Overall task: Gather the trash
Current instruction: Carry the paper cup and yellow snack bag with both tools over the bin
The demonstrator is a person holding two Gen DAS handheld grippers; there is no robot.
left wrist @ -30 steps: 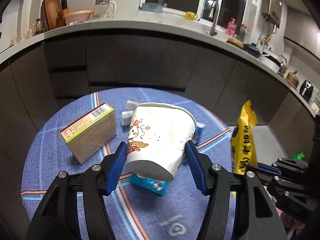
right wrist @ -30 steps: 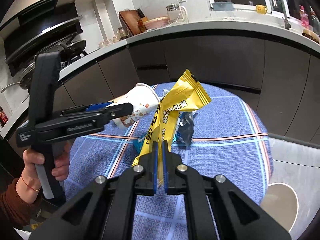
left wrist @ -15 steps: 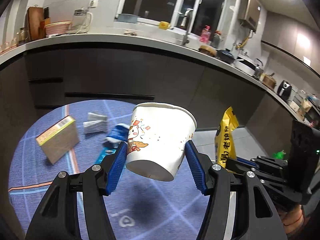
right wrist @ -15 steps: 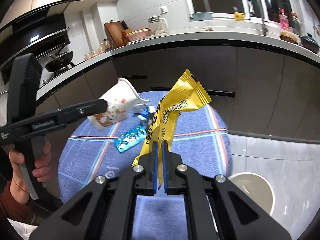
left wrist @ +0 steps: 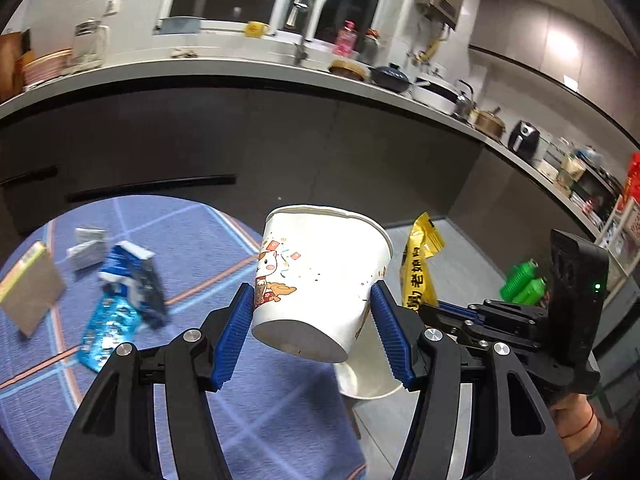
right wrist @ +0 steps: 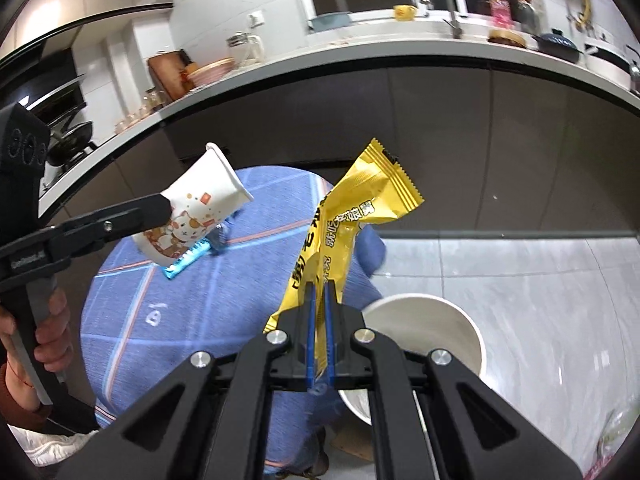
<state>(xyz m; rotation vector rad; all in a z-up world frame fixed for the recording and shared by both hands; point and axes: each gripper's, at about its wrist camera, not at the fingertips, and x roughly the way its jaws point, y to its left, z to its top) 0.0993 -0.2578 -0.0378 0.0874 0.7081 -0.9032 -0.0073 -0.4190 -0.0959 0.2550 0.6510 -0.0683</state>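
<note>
The left tongs (left wrist: 312, 336) clamp a white paper cup (left wrist: 320, 280) tilted at frame centre, above the blue surface's (left wrist: 260, 420) right edge. The right tongs (right wrist: 319, 332), pressed nearly together, pinch a yellow wrapper (right wrist: 344, 232) upright, just left of a white bin (right wrist: 424, 332) on open grey floor (right wrist: 540, 280). More wrappers (left wrist: 120, 296) lie at left.

Matt paper cup (left wrist: 320, 276), glossy yellow foil wrapper (right wrist: 352, 224), woven blue tablecloth (left wrist: 256, 412).

Blk grippers (left wrist: 312, 336), blue ribbed pads (left wrist: 234, 340), silver screws; red wrist string.
</note>
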